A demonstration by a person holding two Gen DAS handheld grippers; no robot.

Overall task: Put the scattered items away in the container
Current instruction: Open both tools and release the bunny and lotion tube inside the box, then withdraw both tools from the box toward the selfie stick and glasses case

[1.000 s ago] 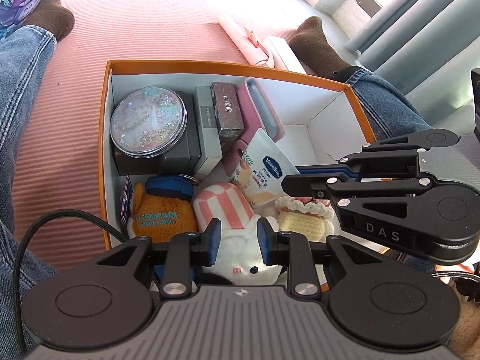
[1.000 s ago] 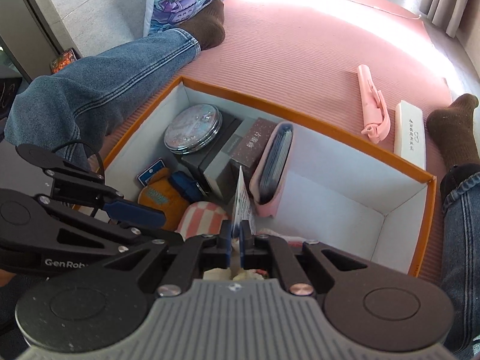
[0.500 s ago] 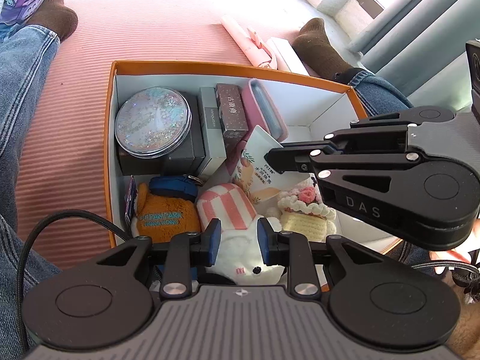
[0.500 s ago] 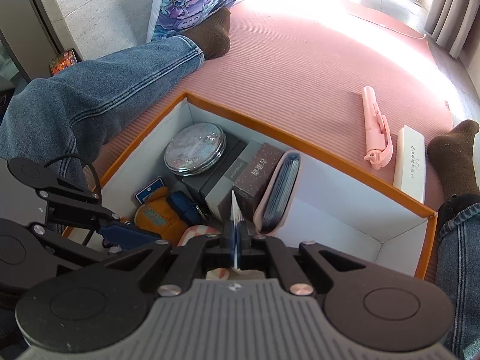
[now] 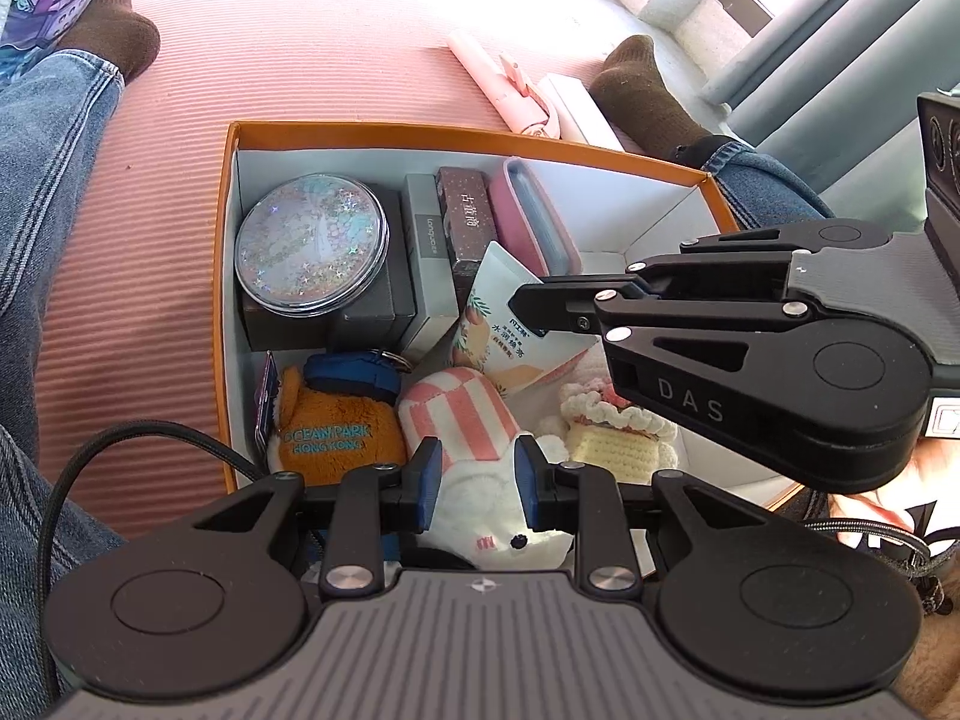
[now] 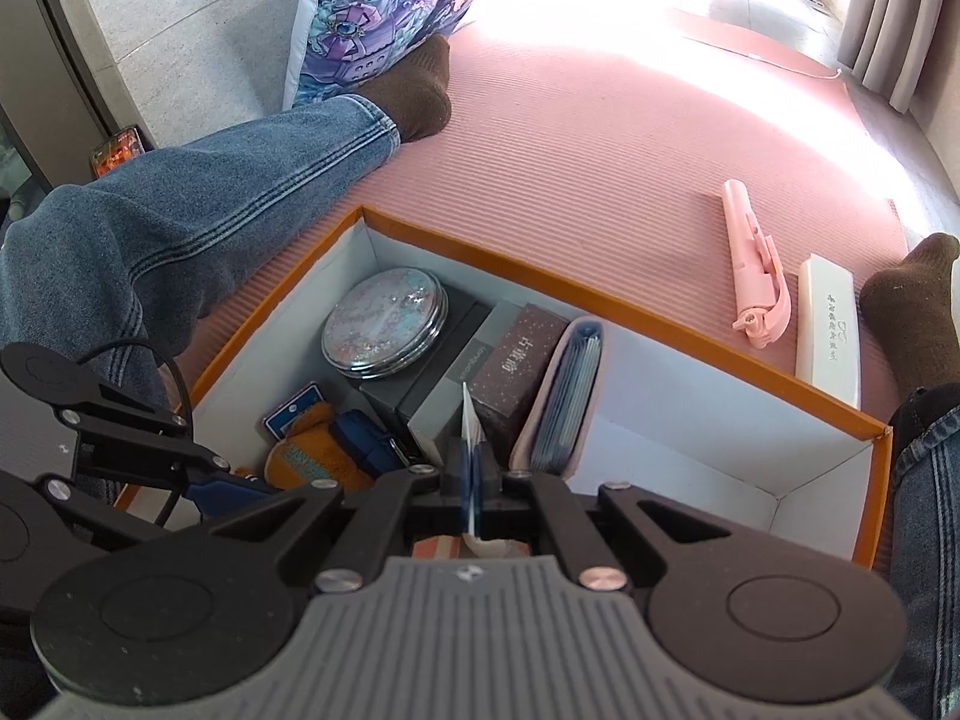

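Pinching a thin, floppy sachet (image 5: 510, 324) by its edge over the orange box (image 5: 222, 276), the right gripper (image 5: 525, 306) is fully closed, while the left gripper (image 5: 477, 474) apparently squeezes a soft white plush (image 5: 480, 492).

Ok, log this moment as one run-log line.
left gripper: shut on white plush | right gripper: shut on sachet over orange box | pink stick, white case: outside

Sunlit pink ribbed mat (image 6: 600, 138); grey curtains (image 5: 828, 90); grey wall (image 6: 180, 30).
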